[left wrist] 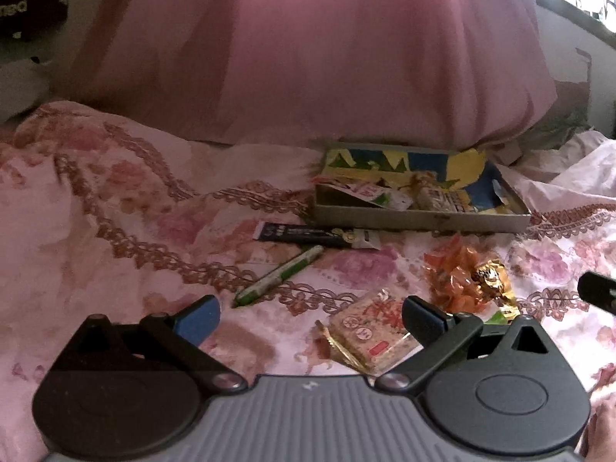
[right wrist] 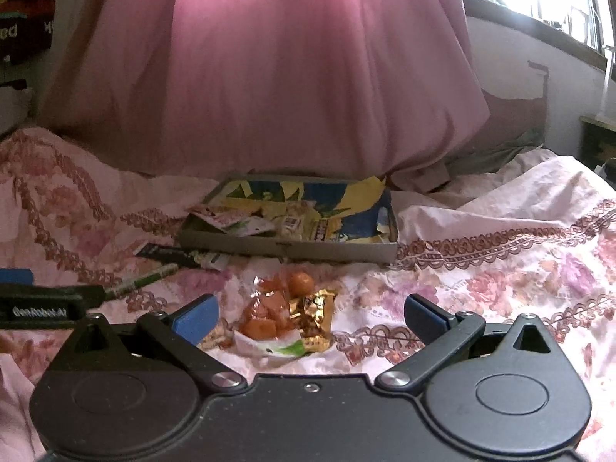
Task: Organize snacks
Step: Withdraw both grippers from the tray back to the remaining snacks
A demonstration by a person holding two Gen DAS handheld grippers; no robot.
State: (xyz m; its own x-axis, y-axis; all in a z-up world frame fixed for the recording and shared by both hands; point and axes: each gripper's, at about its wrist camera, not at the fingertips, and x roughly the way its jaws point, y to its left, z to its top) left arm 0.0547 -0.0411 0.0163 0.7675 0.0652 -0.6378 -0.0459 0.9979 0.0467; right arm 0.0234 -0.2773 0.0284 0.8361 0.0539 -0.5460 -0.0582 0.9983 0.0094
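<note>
On the floral bedspread (left wrist: 115,200), toward the far edge of the bed below a pink curtain (left wrist: 308,46), a shallow cardboard tray (left wrist: 419,220) is seen already holding several snack packets. Other snacks are left loose on the bed in front of it: a dark sachet (left wrist: 308,234), a green-and-white stick pack (left wrist: 279,276), an orange wrapped sweets bundle (right wrist: 269,312) with a gold foil sweet (right wrist: 313,308) touching it, and a square cracker packet (left wrist: 371,337).

The left hand-held gripper (left wrist: 310,313) is held just above the bed with its jaws wide apart and nothing between them; the cracker packet is found directly ahead, close against the inner side of its right finger, lying flat and tilted diagonally to the jaw line. The right hand-held gripper (right wrist: 310,313) is likewise spread and empty, with the orange bundle and foil sweet lying ahead between its fingers, nearer the left one.

Each hand is judged nearer to its own target, and the tray is placed straight beyond both, so a short forward carry would be called for.
</note>
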